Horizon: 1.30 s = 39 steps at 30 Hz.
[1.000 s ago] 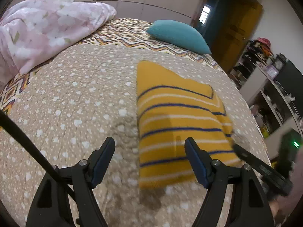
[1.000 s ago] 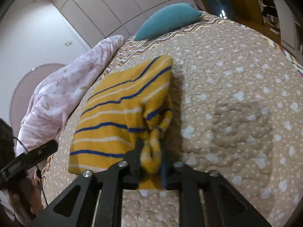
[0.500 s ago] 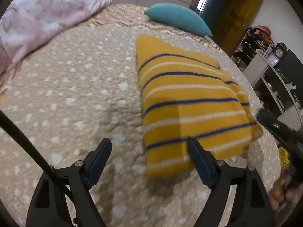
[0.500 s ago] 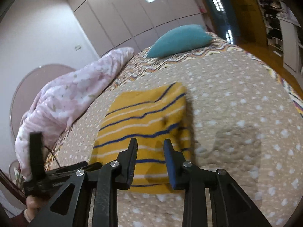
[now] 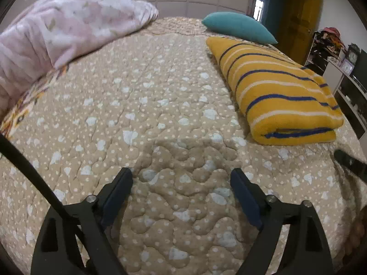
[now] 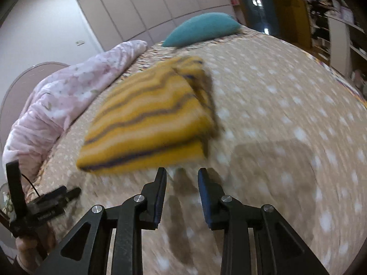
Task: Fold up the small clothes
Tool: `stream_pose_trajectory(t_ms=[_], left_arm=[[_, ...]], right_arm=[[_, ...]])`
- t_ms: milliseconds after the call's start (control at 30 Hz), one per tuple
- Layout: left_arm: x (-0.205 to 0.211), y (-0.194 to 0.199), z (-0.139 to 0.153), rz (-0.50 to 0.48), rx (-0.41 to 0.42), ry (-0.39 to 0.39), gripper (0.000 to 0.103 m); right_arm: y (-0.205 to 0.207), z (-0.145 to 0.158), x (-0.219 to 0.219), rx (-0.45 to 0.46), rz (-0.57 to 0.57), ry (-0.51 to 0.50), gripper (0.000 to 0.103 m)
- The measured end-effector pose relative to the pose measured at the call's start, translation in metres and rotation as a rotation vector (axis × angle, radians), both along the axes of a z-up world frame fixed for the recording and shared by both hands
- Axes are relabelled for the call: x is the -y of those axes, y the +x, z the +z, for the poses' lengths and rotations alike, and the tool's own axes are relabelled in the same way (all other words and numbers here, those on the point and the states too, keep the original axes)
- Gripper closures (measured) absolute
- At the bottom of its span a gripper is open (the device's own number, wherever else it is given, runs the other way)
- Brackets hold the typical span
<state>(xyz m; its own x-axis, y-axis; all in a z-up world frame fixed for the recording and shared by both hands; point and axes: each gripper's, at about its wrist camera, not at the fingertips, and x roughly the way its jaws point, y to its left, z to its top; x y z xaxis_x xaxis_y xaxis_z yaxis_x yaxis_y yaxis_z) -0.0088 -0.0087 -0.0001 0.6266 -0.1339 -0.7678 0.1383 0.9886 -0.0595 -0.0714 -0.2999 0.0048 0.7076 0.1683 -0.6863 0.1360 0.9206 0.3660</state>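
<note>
Sweater [image 5: 282,94] folded, flat on bed [image 5: 160,114] near teal pillow [image 5: 238,27] | left claw [image 5: 181,184] released, empty | right claw [image 6: 181,183] parted, empty | we judge fold finished, so both hover clear.

No text can be read; faint lettering on the black handheld gripper body [image 6: 47,214] is too blurred to make out.
</note>
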Motion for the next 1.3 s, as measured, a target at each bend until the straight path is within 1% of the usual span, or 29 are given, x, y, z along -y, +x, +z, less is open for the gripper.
stream_pose_trajectory(t_ms=[33, 100, 267, 500, 700, 833, 967, 1067, 1133, 1300], left_arm=[[0.003, 0.000, -0.001, -0.004, 0.005, 0.018, 0.012], [0.005, 0.000, -0.003, -0.009, 0.013, 0.034, 0.010], [0.005, 0.000, -0.006, -0.006, 0.035, 0.032, 0.009], [0.006, -0.005, -0.006, -0.001, 0.049, 0.042, 0.008], [0.008, -0.007, -0.005, 0.005, 0.056, 0.056, 0.008], [0.008, -0.008, -0.004, 0.005, 0.057, 0.058, 0.008], [0.008, -0.008, -0.004, 0.006, 0.056, 0.061, 0.008], [0.008, -0.008, -0.004, 0.006, 0.056, 0.061, 0.008], [0.008, -0.008, -0.004, 0.006, 0.056, 0.061, 0.008], [0.009, -0.009, -0.005, 0.006, 0.056, 0.063, 0.007]], right_arm=[[-0.008, -0.005, 0.002, 0.019, -0.009, 0.025, 0.072], [-0.018, -0.008, 0.004, 0.053, -0.030, 0.042, 0.072], [-0.022, -0.010, -0.005, 0.087, -0.036, -0.002, 0.069], [-0.025, -0.011, -0.006, 0.106, -0.039, 0.014, 0.068], [-0.025, -0.008, -0.016, 0.098, -0.047, -0.059, 0.068], [-0.023, -0.006, -0.027, 0.078, -0.058, -0.136, 0.068], [-0.019, -0.005, -0.044, 0.053, -0.072, -0.237, 0.064], [-0.018, -0.005, -0.051, 0.046, -0.083, -0.280, 0.062], [-0.018, -0.004, -0.053, 0.046, -0.086, -0.291, 0.061], [-0.019, -0.003, -0.055, 0.042, -0.091, -0.276, 0.060]])
